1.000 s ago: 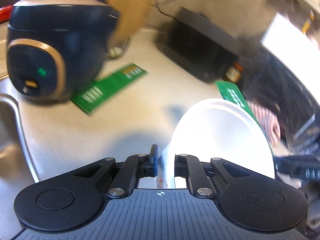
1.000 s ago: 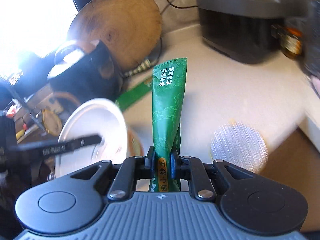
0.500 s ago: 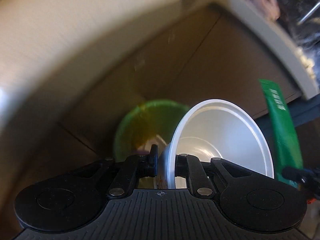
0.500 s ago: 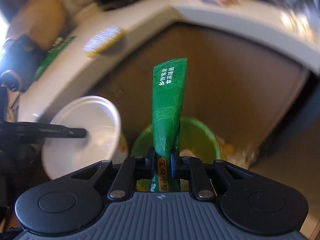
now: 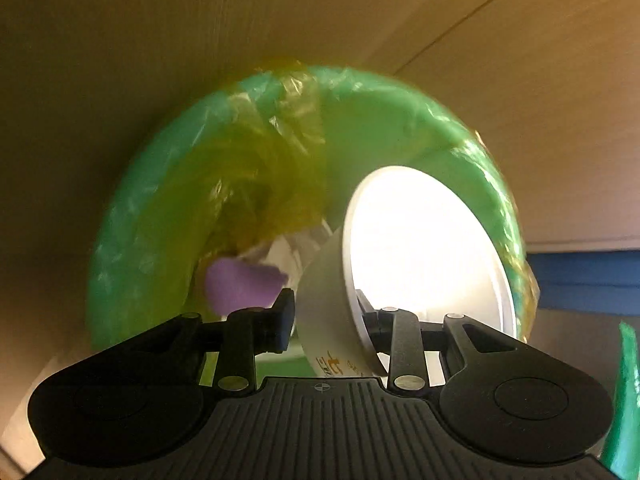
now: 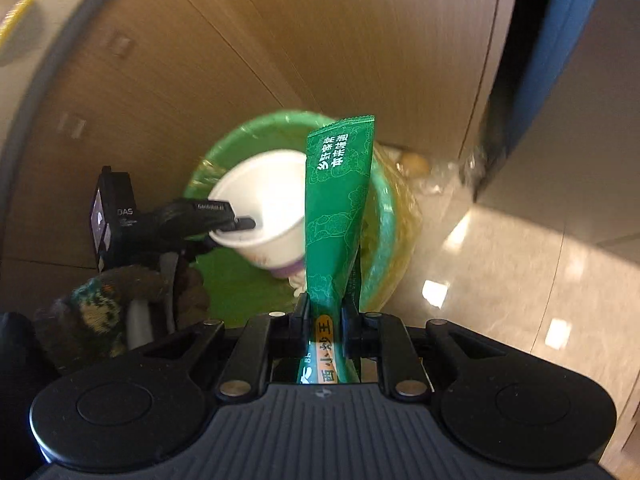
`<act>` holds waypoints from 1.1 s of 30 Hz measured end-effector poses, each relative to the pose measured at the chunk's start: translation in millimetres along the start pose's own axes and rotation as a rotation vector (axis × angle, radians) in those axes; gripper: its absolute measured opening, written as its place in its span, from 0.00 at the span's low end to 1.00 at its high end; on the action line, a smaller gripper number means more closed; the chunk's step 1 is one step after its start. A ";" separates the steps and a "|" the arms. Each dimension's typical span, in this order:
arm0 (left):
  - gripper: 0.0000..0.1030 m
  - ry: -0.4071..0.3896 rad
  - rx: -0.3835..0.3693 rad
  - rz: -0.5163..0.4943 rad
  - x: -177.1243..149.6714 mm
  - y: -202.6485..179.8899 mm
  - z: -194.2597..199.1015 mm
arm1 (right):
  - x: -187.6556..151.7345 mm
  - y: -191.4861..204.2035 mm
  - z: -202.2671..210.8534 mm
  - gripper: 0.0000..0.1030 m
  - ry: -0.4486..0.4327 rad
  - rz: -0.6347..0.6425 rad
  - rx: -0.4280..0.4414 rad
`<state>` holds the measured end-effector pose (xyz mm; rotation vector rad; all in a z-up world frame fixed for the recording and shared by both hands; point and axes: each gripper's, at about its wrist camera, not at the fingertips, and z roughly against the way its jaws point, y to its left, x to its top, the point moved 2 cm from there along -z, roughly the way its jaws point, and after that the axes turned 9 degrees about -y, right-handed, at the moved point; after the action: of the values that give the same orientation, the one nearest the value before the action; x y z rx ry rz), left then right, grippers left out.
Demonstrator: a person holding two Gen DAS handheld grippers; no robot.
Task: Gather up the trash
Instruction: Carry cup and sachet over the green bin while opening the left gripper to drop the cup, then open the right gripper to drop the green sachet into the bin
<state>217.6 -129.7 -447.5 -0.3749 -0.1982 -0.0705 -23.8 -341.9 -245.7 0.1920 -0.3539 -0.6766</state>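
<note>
A green trash bin [image 5: 168, 216] lined with a yellowish bag stands on the floor; it also shows in the right wrist view [image 6: 384, 216]. My left gripper [image 5: 326, 314] stands open around the wall of a white paper cup [image 5: 424, 248], which tilts loosely between the jaws just above the bin; the cup shows in the right wrist view [image 6: 268, 200] too. My right gripper [image 6: 324, 312] is shut on a green snack packet [image 6: 336, 208] and holds it upright over the bin's near edge. A purple piece of trash [image 5: 240, 284] lies inside the bin.
Brown cabinet fronts [image 6: 280, 40] rise behind the bin. A glossy tiled floor [image 6: 520, 264] spreads to the right. A blue object [image 6: 560, 40] stands at the upper right. The counter edge [image 6: 24, 60] curves at the upper left.
Both grippers dropped from the counter down to the bin. The left jaws have spread apart, so the cup now sits loosely between them. The right gripper still clamps the packet.
</note>
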 end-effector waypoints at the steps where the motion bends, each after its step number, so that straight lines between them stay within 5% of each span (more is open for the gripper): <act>1: 0.33 0.007 -0.012 0.008 2.8 1.8 -4.8 | -0.4 -1.1 -4.7 0.14 0.006 -0.006 0.006; 7: 0.33 0.117 0.009 0.062 5.5 18.1 -32.2 | 11.5 9.6 -52.8 0.14 0.101 -0.084 0.068; 10: 0.35 0.132 0.112 -0.073 -0.7 9.9 -46.8 | 11.9 21.1 -68.8 0.14 0.143 -0.074 0.042; 12: 0.35 0.158 0.118 -0.085 -4.8 7.7 -50.6 | 9.1 24.5 -76.0 0.14 0.174 -0.039 0.017; 15: 0.36 0.222 0.007 0.100 -5.8 18.9 -47.6 | 7.0 23.5 -88.0 0.14 0.234 -0.031 0.008; 17: 0.35 0.234 -0.045 0.138 -3.6 22.5 -40.9 | 3.9 25.3 -101.1 0.14 0.276 -0.028 0.006; 22: 0.38 0.044 0.005 -0.155 1.5 -7.8 -10.6 | -2.5 31.5 -121.6 0.14 0.344 -0.016 0.013; 26: 0.37 0.258 -0.158 0.053 3.3 4.2 -18.1 | -7.2 34.1 -142.5 0.14 0.378 -0.040 0.010; 30: 0.38 0.215 -0.269 0.169 1.4 11.5 0.5 | -5.4 31.7 -156.7 0.14 0.384 -0.053 0.004; 33: 0.37 0.060 -0.143 0.077 2.7 0.3 29.6 | -2.8 34.0 -161.4 0.14 0.381 -0.052 -0.009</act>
<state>215.0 -118.5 -420.1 -0.5220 -0.1197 -0.0196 55.1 -304.5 -385.8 0.3161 0.0194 -0.6769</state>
